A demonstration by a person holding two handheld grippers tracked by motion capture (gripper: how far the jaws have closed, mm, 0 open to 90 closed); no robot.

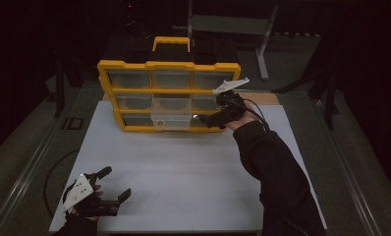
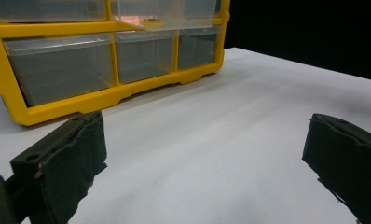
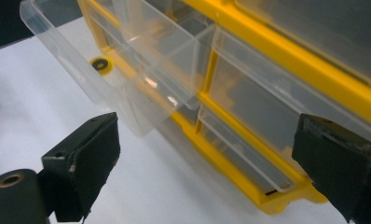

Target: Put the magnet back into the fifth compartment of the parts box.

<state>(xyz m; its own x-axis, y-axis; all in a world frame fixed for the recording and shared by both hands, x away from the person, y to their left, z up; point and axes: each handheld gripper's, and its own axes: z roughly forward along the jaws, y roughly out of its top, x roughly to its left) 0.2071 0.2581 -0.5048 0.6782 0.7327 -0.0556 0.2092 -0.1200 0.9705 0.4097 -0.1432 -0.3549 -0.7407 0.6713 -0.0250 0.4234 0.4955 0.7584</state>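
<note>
**Ana:** High view first: what is the right gripper working at?

**Ben:** A yellow plastic organiser cabinet with three rows of three clear plastic drawers and a yellow carry handle on top. It stands upright at the far edge of the white tabletop, its drawer faces turned toward the person. The right gripper sits at its lower right corner, jaws spread apart and holding nothing.

**Ana:** Any drawer out of line?

**Ben:** The clear middle drawer of the bottom row is pulled forward, out of the frame. In the right gripper view that drawer juts toward the camera with its long axis running out from the cabinet, and a small yellow ring with a dark centre lies on its floor. The drawer above it also stands slightly out.

**Ana:** What lies around it, and is anything in the way?

**Ben:** Behind the cabinet stand a dark case and a grey metal frame. The right forearm in its black sleeve crosses the table's right side. Between the right gripper and the open drawer I see only bare tabletop.

**Ana:** And the left gripper?

**Ben:** At the table's near left corner, well apart from the cabinet, jaws wide and empty. The left gripper view looks across the white surface at the cabinet's lower rows.
</note>
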